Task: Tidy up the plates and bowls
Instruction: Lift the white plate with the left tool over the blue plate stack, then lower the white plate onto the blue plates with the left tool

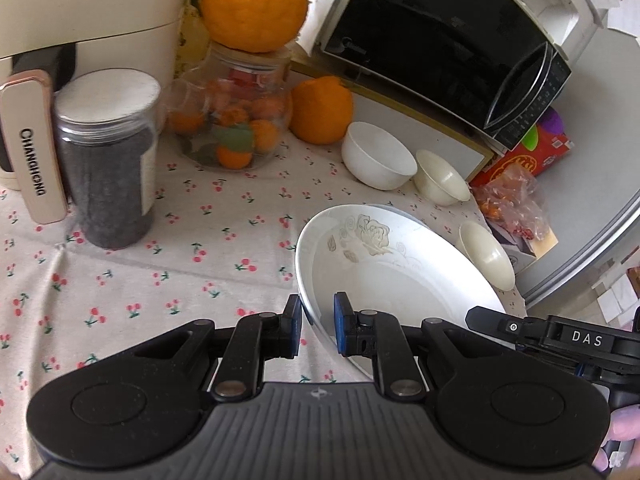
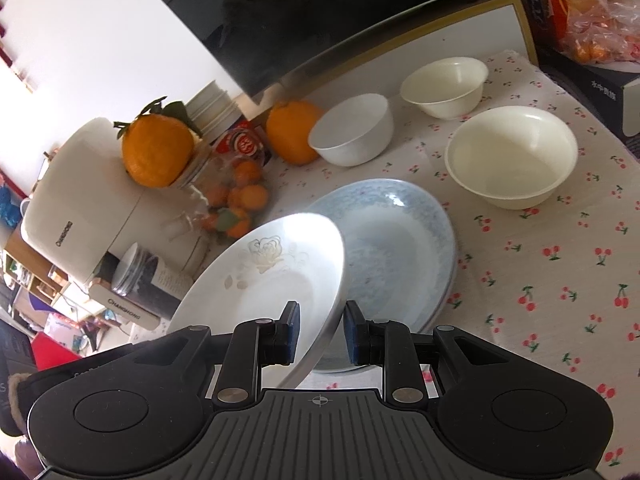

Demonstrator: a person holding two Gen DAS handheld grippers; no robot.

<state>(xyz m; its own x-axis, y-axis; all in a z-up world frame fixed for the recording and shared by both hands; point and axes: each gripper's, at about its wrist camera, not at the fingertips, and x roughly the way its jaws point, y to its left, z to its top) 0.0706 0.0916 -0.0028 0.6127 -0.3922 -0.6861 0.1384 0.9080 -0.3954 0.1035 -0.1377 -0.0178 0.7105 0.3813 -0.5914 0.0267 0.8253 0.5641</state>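
Note:
A white plate with a pale rose print [image 1: 380, 272] is held tilted above the cherry-print tablecloth [image 1: 180, 272]. My left gripper [image 1: 318, 316] is shut on its near-left rim. My right gripper [image 2: 322, 322] is shut on the plate's [image 2: 272, 280] right rim. The plate's raised edge overlaps a blue-patterned plate [image 2: 400, 248] that lies flat on the cloth. Beyond stand a white bowl [image 2: 352, 128] and two cream bowls [image 2: 444, 82] [image 2: 512, 156]. The same three bowls [image 1: 378, 156] [image 1: 440, 178] [image 1: 486, 254] show in the left wrist view.
At the back stand a black microwave [image 1: 440, 40], a cream appliance [image 1: 80, 8], a dark-filled jar [image 1: 108, 160], and a glass jar of small oranges [image 1: 236, 120] with a large orange [image 1: 254, 4] on top. Another orange [image 1: 322, 110], a red box [image 1: 528, 152] and a snack bag [image 1: 512, 204] lie nearby.

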